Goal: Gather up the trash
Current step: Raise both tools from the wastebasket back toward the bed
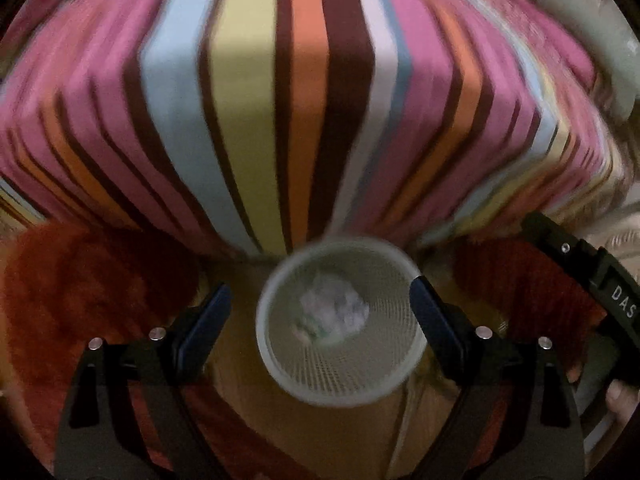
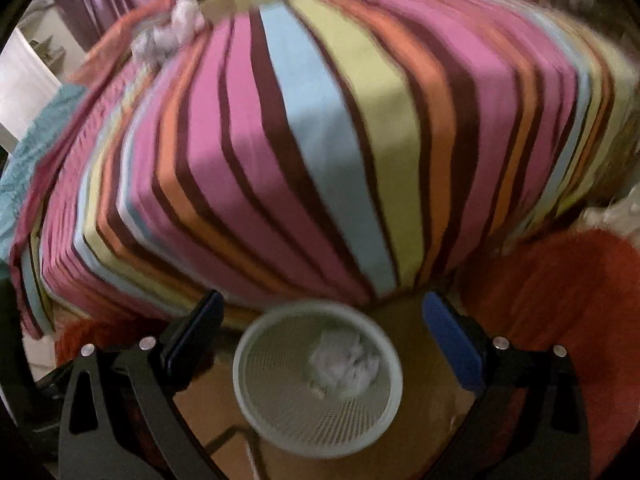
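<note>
Both grippers stand wide apart at the jaws, nothing held. Left gripper (image 1: pixel 320 304): blue pads either side of the mesh bin (image 1: pixel 340 388) in view, not touching it as far as the blur lets me judge. Right gripper (image 2: pixel 324 320): same, pads spread, empty, bin (image 2: pixel 318 436) below between them. Crumpled paper (image 1: pixel 334 314) sits inside the bin, whitish wad (image 2: pixel 346 362) on the bottom. Bin stands on tan floor (image 1: pixel 240 360) against the foot of the striped bed (image 1: pixel 304 100). Red shaggy rug (image 1: pixel 80 280) on both sides. More crumpled paper (image 2: pixel 168 34) lies on the far bed edge, right wrist view. Part of the other gripper (image 1: pixel 600 276) and a fingertip (image 1: pixel 622 400) show at right edge of the left view.
</note>
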{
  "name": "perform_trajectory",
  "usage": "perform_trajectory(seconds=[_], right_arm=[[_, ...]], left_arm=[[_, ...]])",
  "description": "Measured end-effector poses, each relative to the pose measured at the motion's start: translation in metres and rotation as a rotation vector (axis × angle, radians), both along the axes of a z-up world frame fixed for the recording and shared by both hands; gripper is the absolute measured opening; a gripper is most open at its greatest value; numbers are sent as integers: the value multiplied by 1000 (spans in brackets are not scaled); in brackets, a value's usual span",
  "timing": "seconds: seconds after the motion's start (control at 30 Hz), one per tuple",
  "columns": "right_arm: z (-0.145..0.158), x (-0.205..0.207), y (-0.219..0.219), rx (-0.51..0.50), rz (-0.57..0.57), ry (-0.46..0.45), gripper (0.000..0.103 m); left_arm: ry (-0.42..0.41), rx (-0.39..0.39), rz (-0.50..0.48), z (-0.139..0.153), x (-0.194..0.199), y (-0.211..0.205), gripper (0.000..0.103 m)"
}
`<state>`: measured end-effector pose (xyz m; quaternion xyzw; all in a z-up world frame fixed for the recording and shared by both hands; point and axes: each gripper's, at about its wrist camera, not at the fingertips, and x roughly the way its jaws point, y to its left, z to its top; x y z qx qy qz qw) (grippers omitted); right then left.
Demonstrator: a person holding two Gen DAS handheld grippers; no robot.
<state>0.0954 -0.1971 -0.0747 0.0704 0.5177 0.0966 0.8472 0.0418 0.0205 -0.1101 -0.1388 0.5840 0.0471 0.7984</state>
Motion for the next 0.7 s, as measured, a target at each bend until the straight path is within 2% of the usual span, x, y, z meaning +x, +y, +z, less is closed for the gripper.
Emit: perform_trajectory(seconds=[0.1, 0.23, 0.7], right_arm=[[18, 7, -2, -2, -16, -85, 95], [28, 17, -2, -16, -12, -148, 95], [53, 64, 7, -2, -16, -216, 95]], left_arm=[[-104, 46, 35, 21, 5, 8, 88], [-190, 90, 60, 41, 15, 16, 88], [-286, 90, 127, 70, 76, 48, 88]])
